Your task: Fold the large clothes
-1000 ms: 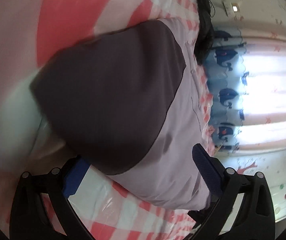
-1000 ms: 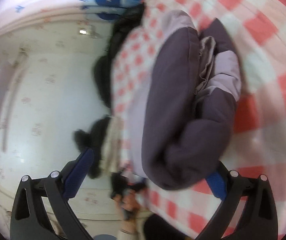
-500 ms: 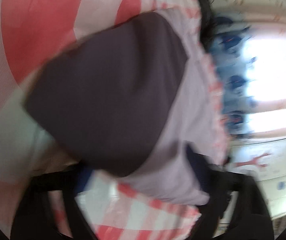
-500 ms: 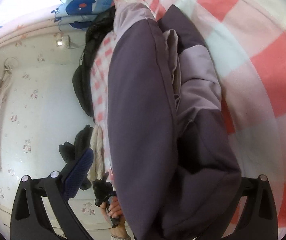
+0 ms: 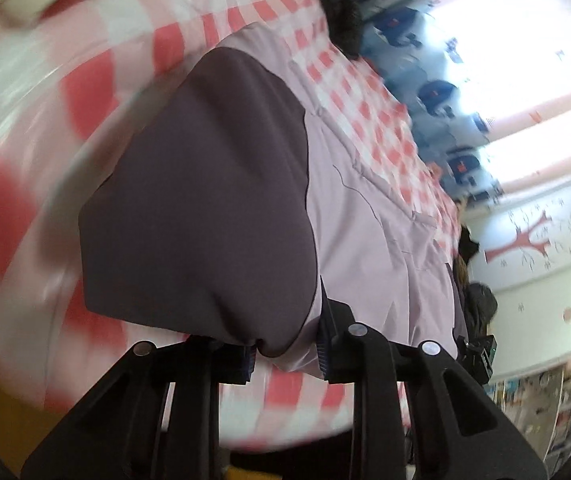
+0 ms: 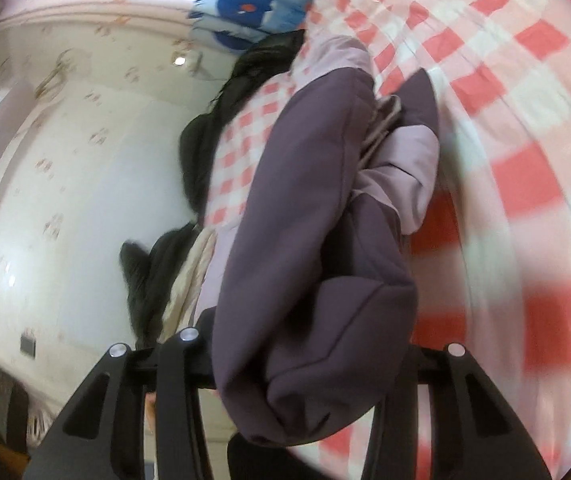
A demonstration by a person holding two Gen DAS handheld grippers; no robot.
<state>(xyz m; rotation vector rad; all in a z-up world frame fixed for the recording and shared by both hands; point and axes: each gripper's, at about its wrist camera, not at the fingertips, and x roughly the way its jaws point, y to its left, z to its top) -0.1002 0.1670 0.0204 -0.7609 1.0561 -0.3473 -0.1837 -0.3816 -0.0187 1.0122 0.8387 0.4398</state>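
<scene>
I am clamping my left tool (image 5: pixel 285 354) and right tool (image 6: pixel 305 364) on the purple jacket (image 5: pixel 213 200), bunched at six o'clock, lifting its folded edge off the checked bed (image 5: pixel 369 120).

Red-and-white checked bedspread (image 5: pixel 357 120), whale-print curtain (image 6: pixel 245 8), black clothing (image 6: pixel 201 148) heaped at the bed's edge.
</scene>
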